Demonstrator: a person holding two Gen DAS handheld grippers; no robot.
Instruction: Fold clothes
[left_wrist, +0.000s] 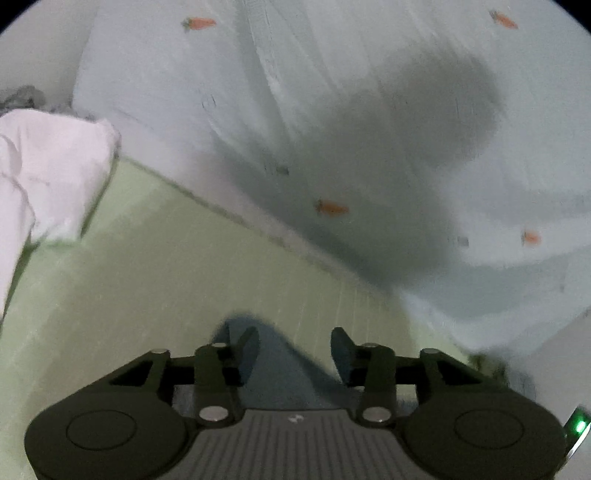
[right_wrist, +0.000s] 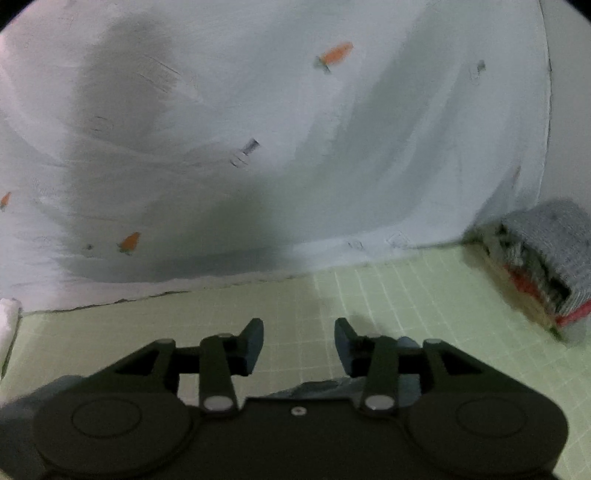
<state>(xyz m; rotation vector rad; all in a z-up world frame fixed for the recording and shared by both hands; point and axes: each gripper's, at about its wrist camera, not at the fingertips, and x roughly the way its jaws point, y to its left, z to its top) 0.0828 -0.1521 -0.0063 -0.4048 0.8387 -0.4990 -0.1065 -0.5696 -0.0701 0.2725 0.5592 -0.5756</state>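
Pale blue carrot-print cloth (left_wrist: 332, 110) lies spread over the light green gridded mat (right_wrist: 406, 314) (a folded grey knitted garment (right_wrist: 546, 254) sits beside it), with left gripper (left_wrist: 294, 349) and right gripper (right_wrist: 298, 345) both gaping empty.

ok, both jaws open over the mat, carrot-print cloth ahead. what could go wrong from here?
1. The carrot-print cloth is rumpled near its edge, so a pinch by the right gripper may catch several layers.
2. The folded stack sits close on the right; a sweep could knock it.
3. The white garment lies near the left gripper on the green mat and could snag. Both views are blurred.
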